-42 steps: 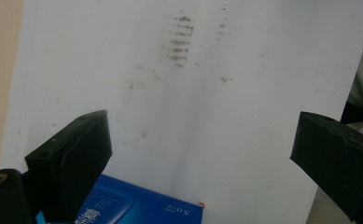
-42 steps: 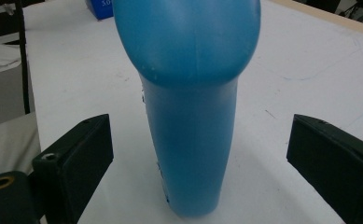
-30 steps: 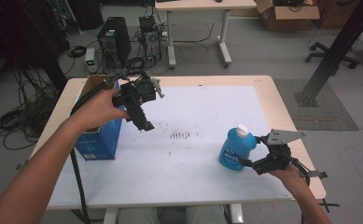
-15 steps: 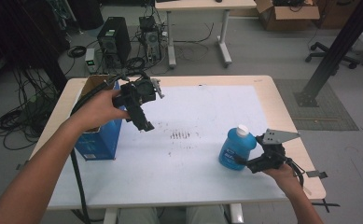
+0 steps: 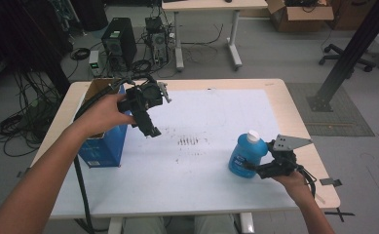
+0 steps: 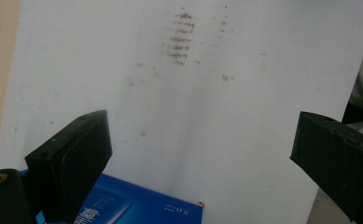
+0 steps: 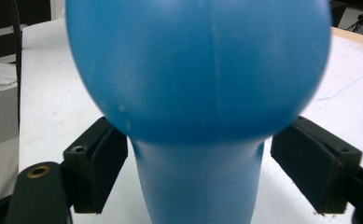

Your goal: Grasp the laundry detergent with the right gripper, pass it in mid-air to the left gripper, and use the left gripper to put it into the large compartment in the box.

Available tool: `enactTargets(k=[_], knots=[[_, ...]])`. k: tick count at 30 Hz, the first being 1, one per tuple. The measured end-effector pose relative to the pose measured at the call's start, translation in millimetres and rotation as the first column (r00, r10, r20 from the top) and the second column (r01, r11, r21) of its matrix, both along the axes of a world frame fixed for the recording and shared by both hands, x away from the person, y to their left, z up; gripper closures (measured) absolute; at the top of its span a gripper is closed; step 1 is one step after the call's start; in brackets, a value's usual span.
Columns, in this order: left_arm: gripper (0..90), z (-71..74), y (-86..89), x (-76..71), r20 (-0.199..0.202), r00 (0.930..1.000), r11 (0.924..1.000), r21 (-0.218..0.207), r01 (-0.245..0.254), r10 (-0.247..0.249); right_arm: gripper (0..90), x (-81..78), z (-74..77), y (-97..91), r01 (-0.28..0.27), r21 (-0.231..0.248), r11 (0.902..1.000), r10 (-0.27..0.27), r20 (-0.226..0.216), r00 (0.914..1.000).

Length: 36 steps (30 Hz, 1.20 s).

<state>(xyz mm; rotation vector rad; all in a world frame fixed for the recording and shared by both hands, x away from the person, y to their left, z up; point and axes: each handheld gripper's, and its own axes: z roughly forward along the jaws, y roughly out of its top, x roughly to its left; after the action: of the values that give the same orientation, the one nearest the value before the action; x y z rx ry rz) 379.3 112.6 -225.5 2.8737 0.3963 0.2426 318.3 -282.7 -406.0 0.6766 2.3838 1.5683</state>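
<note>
- Since the earlier frames the right gripper (image 5: 253, 169) has drawn its jaws in around the blue bottle (image 5: 246, 155). They have just been closing, with the bottle's narrow lower part between them. The hand itself has barely shifted.
- In the right gripper view the pads (image 7: 105, 164) stand to either side of the bottle (image 7: 198, 93), with a gap showing on each side — so it is half closed and not yet pressing on anything.
- To grip well, I'd keep the jaws level and centred on the narrow waist under the bulge, and close until both pads bear evenly — a lopsided squeeze could tip or spin the bottle.
- The left gripper (image 5: 148, 124) hangs over the bench (image 5: 274, 105) with its jaws wide apart and nothing in them, just above a blue box (image 5: 102, 148).
- The bottle stands upright near the right front edge of the bench. It is smooth blue plastic with a white cap, a rounded shoulder and a slimmer base; it looks slippery.
</note>
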Motion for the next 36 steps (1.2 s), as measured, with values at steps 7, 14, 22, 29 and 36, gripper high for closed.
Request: enactTargets(k=[7, 14, 22, 29, 36], knots=[[5.4, -0.3, -0.2, 0.1, -0.001, 1.0000, 1.0000, 0.000, 0.001, -0.001, 23.2, -0.9, 0.5, 1.7, -0.007, 0.005, 1.0000, 0.007, 0.006, 1.0000], [5.4, -0.6, 0.0, 0.1, -0.001, 1.0000, 1.0000, 0.001, 0.001, -0.001, 24.9, -1.1, 0.0, 1.3, -0.004, 0.002, 1.0000, 0.004, 0.011, 0.9999], [5.5, -1.5, -0.7, 0.3, -0.001, 1.0000, 1.0000, 0.001, 0.001, -0.001, 28.7, -0.7, 0.7, 2.4, -0.003, -0.008, 1.0000, 0.003, 0.020, 0.9998], [5.5, -1.9, -0.3, 0.4, -0.001, 1.0000, 1.0000, 0.002, 0.000, 0.000, 31.5, -0.3, 0.3, 2.2, -0.002, -0.007, 1.0000, 0.002, 0.024, 0.9997], [5.4, -2.0, -0.9, 0.4, -0.001, 1.0000, 1.0000, 0.004, 0.000, 0.000, 36.5, -0.6, 0.5, 2.9, -0.010, -0.009, 0.9999, 0.010, 0.031, 0.9995]])
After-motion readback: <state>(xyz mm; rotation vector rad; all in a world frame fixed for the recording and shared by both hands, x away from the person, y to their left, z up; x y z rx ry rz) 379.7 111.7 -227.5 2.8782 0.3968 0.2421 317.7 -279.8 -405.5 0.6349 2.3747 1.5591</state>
